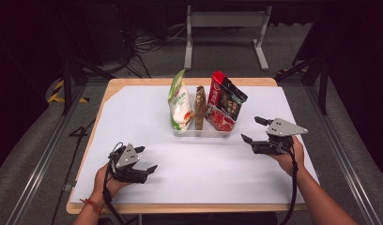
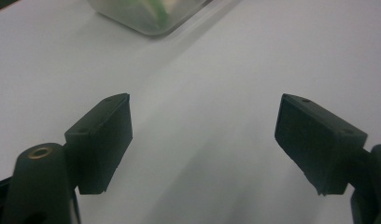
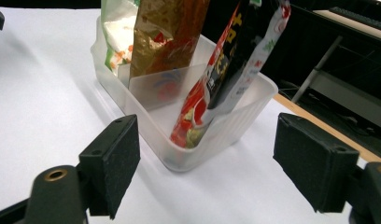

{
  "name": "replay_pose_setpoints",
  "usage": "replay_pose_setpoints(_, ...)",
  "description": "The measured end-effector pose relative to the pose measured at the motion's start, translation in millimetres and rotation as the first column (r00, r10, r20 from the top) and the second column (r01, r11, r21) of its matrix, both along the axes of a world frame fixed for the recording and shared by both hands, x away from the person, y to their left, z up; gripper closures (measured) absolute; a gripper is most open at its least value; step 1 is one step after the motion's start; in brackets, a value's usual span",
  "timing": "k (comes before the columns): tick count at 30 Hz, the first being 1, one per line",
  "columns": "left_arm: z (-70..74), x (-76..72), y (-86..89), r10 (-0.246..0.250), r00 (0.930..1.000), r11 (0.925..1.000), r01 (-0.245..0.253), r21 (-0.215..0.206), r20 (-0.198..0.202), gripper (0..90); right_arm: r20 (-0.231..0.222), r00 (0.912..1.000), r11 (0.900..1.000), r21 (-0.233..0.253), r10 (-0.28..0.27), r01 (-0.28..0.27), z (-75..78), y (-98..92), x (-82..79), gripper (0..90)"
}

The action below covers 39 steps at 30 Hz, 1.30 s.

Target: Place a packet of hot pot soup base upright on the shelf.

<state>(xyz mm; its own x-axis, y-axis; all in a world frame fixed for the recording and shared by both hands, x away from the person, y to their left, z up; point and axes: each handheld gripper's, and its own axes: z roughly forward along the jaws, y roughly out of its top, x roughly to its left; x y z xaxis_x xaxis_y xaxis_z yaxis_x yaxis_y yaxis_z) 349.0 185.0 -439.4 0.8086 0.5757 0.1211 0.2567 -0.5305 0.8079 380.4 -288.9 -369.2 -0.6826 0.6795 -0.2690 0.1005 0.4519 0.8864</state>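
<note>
Translucent plastic bin sits mid-table on the white sheet, holding four snack packs upright: a green-and-white bag at the left end, a brown-gold pack next to it, then a red pack and a black pack leaning together at the right end. In the right gripper view a divider wall splits the bin; the brown-gold pack stands behind it, and the red/black pair slants in the nearer compartment – prob. why everything stays standing, since walls and neighbours prop each pack.

Right gripper hovers just beside the bin's right end, jaws wide apart, nothing between them; its camera looks straight at the near corner of the bin. Looks lined up for the red/black pair, the closest grab – a judgement only.

Left gripper is held low over bare sheet, well apart from the bin on the near-left side, jaws also spread and empty. Its own view has a blurred bin corner at the top edge, so it points roughly that way but isn't engaged – seems parked, maybe ready to steady the bin.

Nothing gripped yet; all packs are in the bin.
</note>
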Motion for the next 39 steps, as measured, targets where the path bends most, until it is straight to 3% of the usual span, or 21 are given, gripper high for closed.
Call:
replay_pose_setpoints(8, 0.3, -0.7, 0.0, 0.001, 1.0, 1.0, -0.001, 0.003, 0.003, 19.7, -0.021, 0.9997, 1.0, -0.008, -0.011, 0.011, -6.9, -7.9, -6.1, 21.1)
replay_pose_setpoints(21, 0.5, -1.1, 0.3, -0.002, 1.0, 1.0, 0.002, 0.004, 0.005, 19.6, -0.018, 0.9997, 1.0, -0.017, -0.016, 0.015, -17.4, -17.4, -19.4, 21.0)
replay_pose_setpoints(39, 0.1, -1.4, -0.8, -0.002, 1.0, 0.9999, 0.002, 0.016, 0.008, 19.3, -0.026, 0.9995, 0.998, -0.068, -0.016, 0.015, -30.0, -29.6, -39.8, 20.1)
